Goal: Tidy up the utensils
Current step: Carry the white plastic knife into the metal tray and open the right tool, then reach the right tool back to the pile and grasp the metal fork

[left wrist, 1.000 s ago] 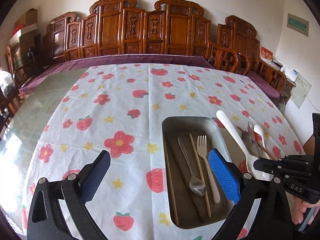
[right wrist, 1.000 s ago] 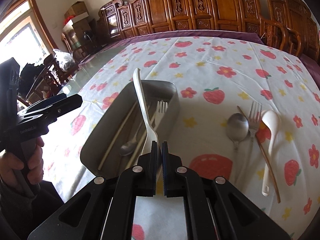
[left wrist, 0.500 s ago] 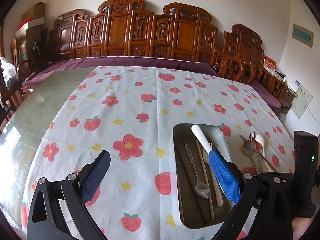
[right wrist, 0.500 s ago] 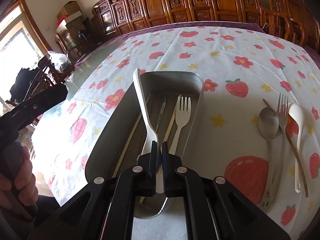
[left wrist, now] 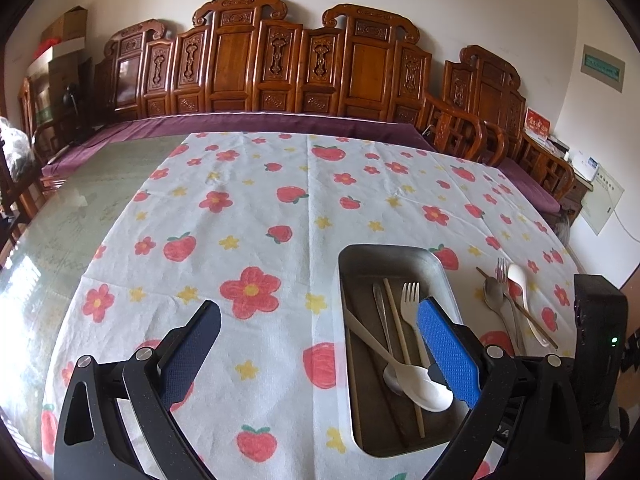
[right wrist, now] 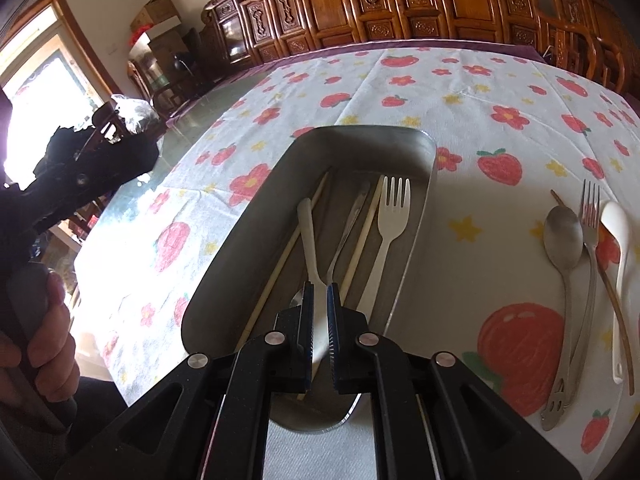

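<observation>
A metal tray on the strawberry cloth holds a white fork, a metal spoon, two pale chopsticks and a white spoon. My right gripper hangs low over the tray's near end. Its jaws are opening by a narrow gap, with the white spoon's neck between them, and the spoon lies on the tray floor. My left gripper stands wide open and empty just left of the tray, its blue right pad overlapping the tray's edge.
On the cloth right of the tray lie a metal spoon, a metal fork, a white spoon and a brown chopstick. Carved wooden chairs line the far side. A hand holds the left gripper's handle.
The white spoon came down from above the tray's rim and now lies inside the tray. The right gripper's jaws have parted slightly. The left gripper has stayed open.
</observation>
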Demonstrator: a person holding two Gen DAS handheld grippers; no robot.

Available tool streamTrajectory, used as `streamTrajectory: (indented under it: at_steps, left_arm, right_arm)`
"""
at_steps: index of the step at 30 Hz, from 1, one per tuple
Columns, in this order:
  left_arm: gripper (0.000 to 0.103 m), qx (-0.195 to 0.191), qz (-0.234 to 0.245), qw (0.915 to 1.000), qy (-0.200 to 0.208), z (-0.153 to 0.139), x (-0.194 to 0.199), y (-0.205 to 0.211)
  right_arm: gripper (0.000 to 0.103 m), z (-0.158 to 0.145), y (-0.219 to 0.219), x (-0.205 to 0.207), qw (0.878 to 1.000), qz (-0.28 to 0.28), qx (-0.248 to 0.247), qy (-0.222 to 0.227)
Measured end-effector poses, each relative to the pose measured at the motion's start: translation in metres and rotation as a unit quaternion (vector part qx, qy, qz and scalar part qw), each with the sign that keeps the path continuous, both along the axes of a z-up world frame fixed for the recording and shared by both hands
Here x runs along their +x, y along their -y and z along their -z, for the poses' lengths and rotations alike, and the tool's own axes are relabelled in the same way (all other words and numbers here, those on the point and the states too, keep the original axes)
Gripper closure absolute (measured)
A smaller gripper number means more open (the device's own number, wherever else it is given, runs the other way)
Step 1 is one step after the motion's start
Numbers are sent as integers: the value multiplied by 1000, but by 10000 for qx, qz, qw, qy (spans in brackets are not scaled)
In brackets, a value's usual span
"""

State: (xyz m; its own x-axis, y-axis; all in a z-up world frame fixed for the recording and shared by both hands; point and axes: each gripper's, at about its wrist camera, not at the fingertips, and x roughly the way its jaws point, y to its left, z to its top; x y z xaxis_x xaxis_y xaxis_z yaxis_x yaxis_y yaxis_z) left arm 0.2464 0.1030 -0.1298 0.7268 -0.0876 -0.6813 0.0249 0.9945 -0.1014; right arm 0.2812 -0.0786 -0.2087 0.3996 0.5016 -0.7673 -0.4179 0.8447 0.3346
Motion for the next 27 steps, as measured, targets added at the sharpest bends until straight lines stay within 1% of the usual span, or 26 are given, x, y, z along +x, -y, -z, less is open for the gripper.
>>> streamTrajectory:
  at_steps: [3, 7, 11, 14, 16, 22, 25, 27]
  left_arm:
    - [8, 30, 37, 10000, 15, -1, -1, 5]
    - [8, 38, 73, 10000, 9, 0, 0, 10]
    - [8, 3, 153, 9999, -22, 2, -1, 18]
    - [8, -12, 252, 9997, -13, 2, -1, 28]
    - [8, -9, 364, 9993, -7, 2, -2, 39]
    - [8, 136, 704, 9974, -65, 9, -2, 77]
    - [8, 195, 864, 9960, -116, 15, -3, 95]
    - [8, 253, 961, 9950, -121, 18, -5, 106]
  right_arm:
    - [93, -3, 7, -2, 9999, -110, 72, -63]
    - [94, -13, 18, -12, 9997, -193, -51, 165]
    - [94, -25, 50, -22, 9990, -69, -171, 406]
    - [94, -32, 80, -25, 9971, 105, -389, 649]
    - [79, -34, 103, -23, 9946, 222, -610, 809]
    - [78, -22, 158, -11, 9877, 531, -1136, 933]
    - [78, -9, 182, -3, 9843, 666, -1350, 916]
    - [78, 0, 193, 2, 9833, 751, -1410, 873]
